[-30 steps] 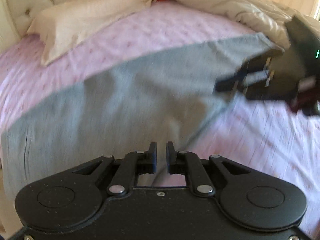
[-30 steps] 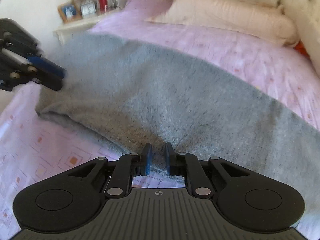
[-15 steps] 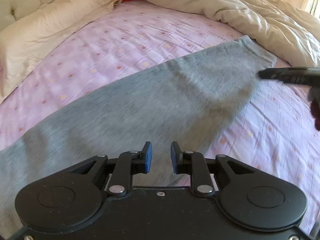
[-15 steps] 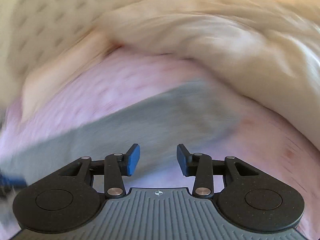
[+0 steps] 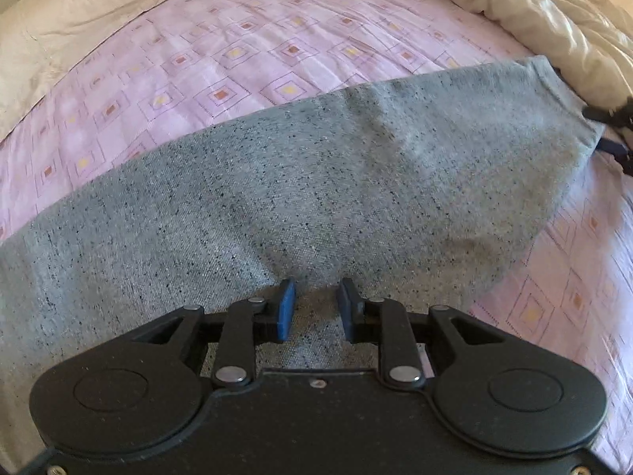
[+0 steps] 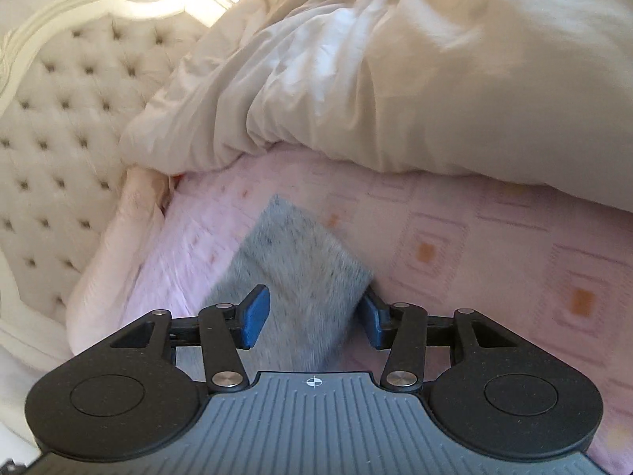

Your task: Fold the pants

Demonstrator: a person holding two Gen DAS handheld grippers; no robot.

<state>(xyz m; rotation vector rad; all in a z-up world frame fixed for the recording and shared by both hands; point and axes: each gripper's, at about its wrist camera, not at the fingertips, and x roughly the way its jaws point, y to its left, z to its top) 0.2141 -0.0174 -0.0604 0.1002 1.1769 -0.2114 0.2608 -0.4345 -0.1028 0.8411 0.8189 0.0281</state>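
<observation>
Here the grey speckled knit pants (image 5: 316,182) lie in a long band across the pink bedsheet with square prints (image 5: 245,43), straight ahead of the left tongs (image 5: 314,308). Those tongs are spread, cloth showing between the blue pads and under them. The right tongs (image 6: 312,312) are spread wider, one narrow end of the pants (image 6: 292,273) lying in the gap. Beyond them a rumpled cream duvet (image 6: 395,79) is heaped, with a tufted cream headboard (image 6: 59,126) to their left.
</observation>
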